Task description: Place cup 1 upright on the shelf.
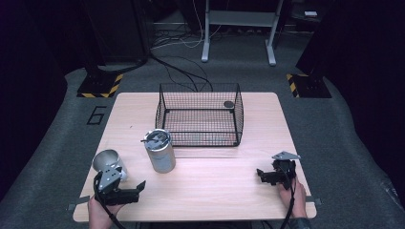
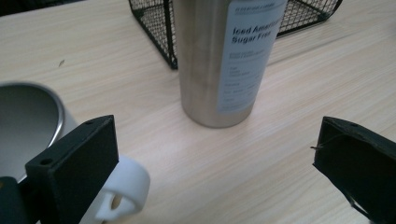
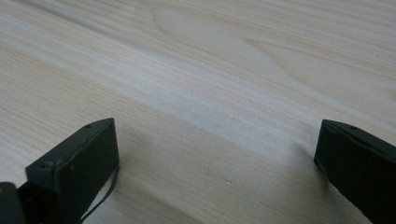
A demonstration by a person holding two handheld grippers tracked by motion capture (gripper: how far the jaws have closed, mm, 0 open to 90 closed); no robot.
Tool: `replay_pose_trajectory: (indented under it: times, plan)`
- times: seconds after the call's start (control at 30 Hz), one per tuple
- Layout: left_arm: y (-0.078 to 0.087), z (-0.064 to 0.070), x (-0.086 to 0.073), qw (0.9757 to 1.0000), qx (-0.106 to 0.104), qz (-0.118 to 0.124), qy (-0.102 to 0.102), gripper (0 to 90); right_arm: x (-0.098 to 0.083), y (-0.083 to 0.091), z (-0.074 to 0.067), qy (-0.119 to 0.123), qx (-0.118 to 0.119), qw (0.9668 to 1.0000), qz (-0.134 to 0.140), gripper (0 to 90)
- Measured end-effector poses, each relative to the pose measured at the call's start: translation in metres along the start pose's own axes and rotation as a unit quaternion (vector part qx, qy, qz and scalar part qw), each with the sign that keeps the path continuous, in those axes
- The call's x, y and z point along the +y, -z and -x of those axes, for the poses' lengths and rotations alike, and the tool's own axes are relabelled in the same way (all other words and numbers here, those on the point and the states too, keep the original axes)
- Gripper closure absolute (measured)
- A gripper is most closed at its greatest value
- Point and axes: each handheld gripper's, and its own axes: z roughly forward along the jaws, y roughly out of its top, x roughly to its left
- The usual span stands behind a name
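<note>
**Left gripper parked by the mug, tumbler straight ahead, nothing held**

Nearest the camera in the high view: left gripper [image 1: 125, 191], jaws spread wide, gripping nothing, resting low at the near-left edge of the table [image 1: 267, 107]. Metal mug [image 1: 108, 161] lies just beside it; in the left gripper view the mug [image 2: 28, 116] sits against the left jaw with its white handle [image 2: 125, 189] poking out underneath. Contact or not: cannot tell.

Steel tumbler [image 1: 160, 150] stands upright ahead of the left jaws, just in front of the wire basket [image 1: 199, 114], near but apart. Label [image 2: 247, 56] faces the left gripper.

Handling, my read:
- Tumbler: rigid, smooth steel wall, likely slippery. Weight unknown; contents hidden under the lid. Grab mid-body across the label, square to the axis, firm squeeze. Tall and narrow, so a low nudge could tip it.
- Mug: stiff, probably light. Take it by the rim wall or the handle.

Pose:
- Left forearm enters from the bottom, gripper angled toward table centre, tumbler roughly centred between the jaws.
- Right gripper [image 1: 271, 175] rests near-right, well apart from everything, jaws also spread and empty, pointing left over bare wood.
</note>
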Motion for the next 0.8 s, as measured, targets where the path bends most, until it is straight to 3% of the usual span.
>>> replay_pose_trajectory:
  times: [0.23,0.57,0.8]
  plan:
    - [-0.009,0.004,0.017,0.9998,-0.015,0.008,-0.012,0.0,0.000,0.000,0.000,0.000,0.000,1.0000,0.000,0.0]
    - [-0.022,0.003,0.036,0.9995,-0.028,0.010,-0.010,0.0,0.000,0.000,0.000,0.000,0.000,1.0000,0.000,0.0]
    - [-0.030,-0.001,0.048,0.9991,-0.032,0.027,-0.005,0.0,0.000,0.000,0.000,0.000,0.000,1.0000,0.000,0.0]
